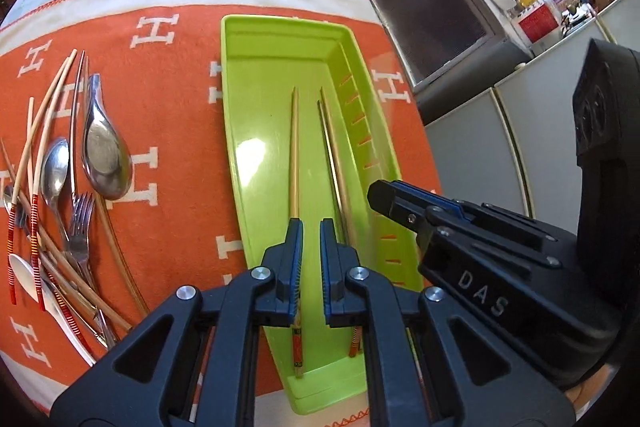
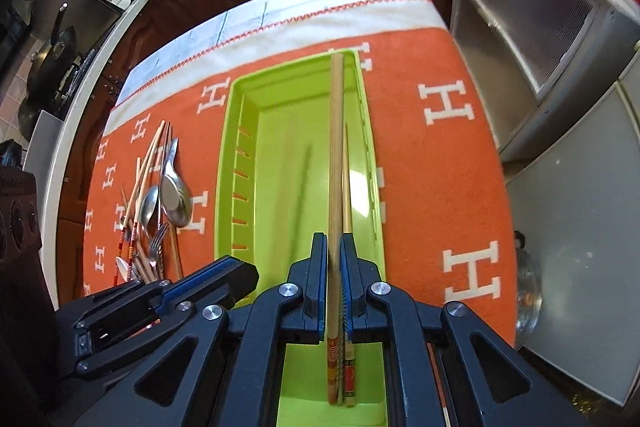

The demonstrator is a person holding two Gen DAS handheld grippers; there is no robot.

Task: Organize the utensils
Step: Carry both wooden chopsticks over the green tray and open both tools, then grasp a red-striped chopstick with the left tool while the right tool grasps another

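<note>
On the orange-clothed worktop (image 2: 420, 167), the green tray (image 2: 236, 131) runs lengthwise ahead of both grippers. Right gripper (image 2: 333, 241) fingers pinch a chopstick (image 2: 336, 147) pointing straight forward; left gripper (image 1: 311, 227) fingers stand narrowly parted, holding nothing.

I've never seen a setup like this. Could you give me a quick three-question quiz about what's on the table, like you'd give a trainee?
1. True or false: the green tray holds spoons.
2. Multiple choice: what is the right gripper shut on? A) a fork B) a chopstick C) a spoon
3. Fill in: the loose pile of utensils lies on the ____ cloth, outside the tray.

Key:
1. False; only chopsticks lie in it.
2. B; the chopstick runs out between its fingers over the tray.
3. Orange.

Bonus note: the left gripper is open, holding nothing.
</note>
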